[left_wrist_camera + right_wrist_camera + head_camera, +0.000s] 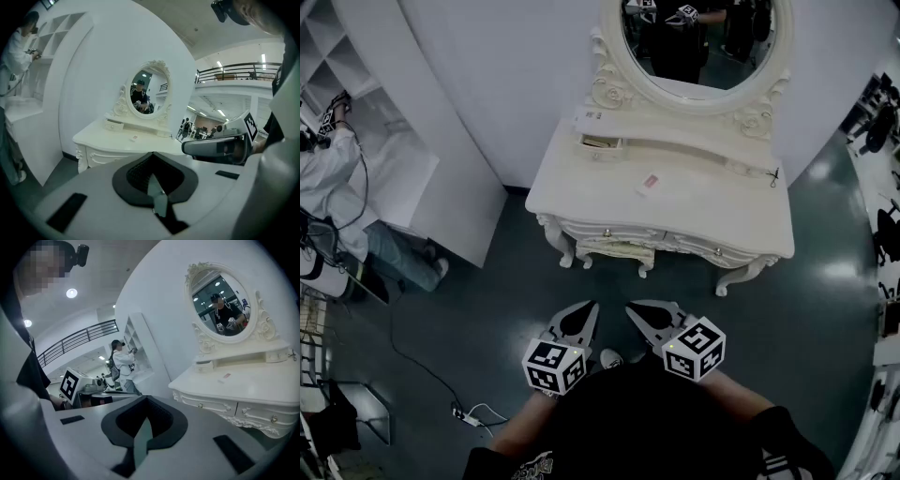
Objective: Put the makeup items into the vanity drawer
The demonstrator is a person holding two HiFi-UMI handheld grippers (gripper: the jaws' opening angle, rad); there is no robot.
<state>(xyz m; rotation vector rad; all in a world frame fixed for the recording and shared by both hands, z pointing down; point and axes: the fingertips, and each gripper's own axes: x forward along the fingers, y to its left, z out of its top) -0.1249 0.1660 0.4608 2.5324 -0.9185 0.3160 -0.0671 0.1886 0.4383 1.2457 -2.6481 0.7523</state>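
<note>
White walls (pixel 506 84) and shelving (pixel 321 56) meet dark glossy floor (pixel 469 319).

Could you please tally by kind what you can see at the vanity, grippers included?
Vanity: 1
Oval mirror: 1
Small pink-and-white item on the tabletop: 1
Small dark item by the shelf's right end: 1
Grippers: 2, left gripper and right gripper
Total: 6

Black top (pixel 642 422), black-and-white marker cubes (pixel 555 365)

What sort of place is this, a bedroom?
Probably a mock room in a large hall, not a home: a white vanity with a mirror against a bare panel, a railed balcony beyond, and a cable on the floor.
</note>
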